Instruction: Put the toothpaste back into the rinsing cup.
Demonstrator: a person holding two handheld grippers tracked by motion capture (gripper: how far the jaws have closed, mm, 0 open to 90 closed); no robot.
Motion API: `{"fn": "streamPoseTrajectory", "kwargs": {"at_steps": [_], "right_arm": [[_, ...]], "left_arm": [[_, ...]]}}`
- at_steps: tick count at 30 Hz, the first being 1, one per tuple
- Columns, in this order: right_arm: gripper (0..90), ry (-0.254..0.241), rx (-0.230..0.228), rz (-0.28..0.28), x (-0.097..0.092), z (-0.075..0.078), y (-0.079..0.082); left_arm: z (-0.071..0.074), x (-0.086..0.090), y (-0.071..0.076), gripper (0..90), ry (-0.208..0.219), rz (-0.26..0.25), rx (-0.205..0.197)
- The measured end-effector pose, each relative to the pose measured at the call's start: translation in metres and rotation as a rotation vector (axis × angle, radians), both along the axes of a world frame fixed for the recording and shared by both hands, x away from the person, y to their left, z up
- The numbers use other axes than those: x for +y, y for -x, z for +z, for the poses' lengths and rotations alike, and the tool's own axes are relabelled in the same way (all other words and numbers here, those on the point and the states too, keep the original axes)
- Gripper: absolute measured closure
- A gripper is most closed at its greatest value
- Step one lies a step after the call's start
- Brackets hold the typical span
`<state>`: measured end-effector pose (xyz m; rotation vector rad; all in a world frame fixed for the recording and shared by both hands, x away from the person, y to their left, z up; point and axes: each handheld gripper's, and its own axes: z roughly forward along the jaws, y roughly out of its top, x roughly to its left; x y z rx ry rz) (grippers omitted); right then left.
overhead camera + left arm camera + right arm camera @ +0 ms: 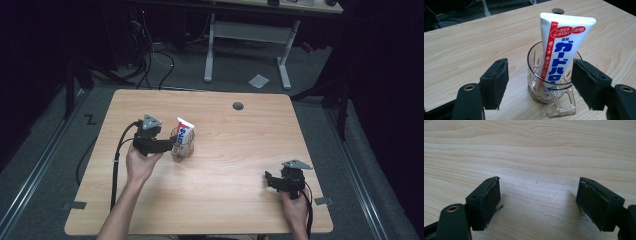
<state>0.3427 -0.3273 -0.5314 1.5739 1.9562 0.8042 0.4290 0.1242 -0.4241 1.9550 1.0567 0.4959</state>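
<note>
Left tool [540, 83] spread wide, jaws standing apart on either side of glass mug [550, 85], gripping nothing. Left pad well clear of the mug's wall; right pad just beside its rim, contact hard to judge. Mug upright on tabletop [461, 47], clear cut glass, handle turned toward the tool. Toothpaste tube [562, 50] standing inside the mug, cap end down, flat crimped end up, leaning against the rim on the side away from the tool; white with a red stripe and blue lettering. Small dark round hole [557, 11] in the tabletop beyond the mug, well apart from it.

Seen from the high view: left tool [167, 145] held in left hand [141, 164], just beside the mug [182, 147], tube [184, 131] poking above it.

Right tool [270, 180] far from the mug, near the tabletop's near right corner, held in right hand [295, 207]. Also spread open [537, 202], bare wood between the jaws, grasping nothing.
</note>
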Motion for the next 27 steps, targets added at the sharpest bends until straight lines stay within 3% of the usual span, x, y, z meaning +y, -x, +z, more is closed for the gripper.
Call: {"fn": "streamPoseTrajectory", "kwargs": {"at_steps": [16,27], "right_arm": [[19.3,0.0,0.0,-0.002,0.0,0.0,0.0],[19.3,0.0,0.001,-0.002,0.0,0.0,0.0]], "left_arm": [[0.005,0.02,0.015,32.6,0.02,0.012,-0.012],[0.004,0.04,0.027,33.2,0.059,0.043,-0.026]]}}
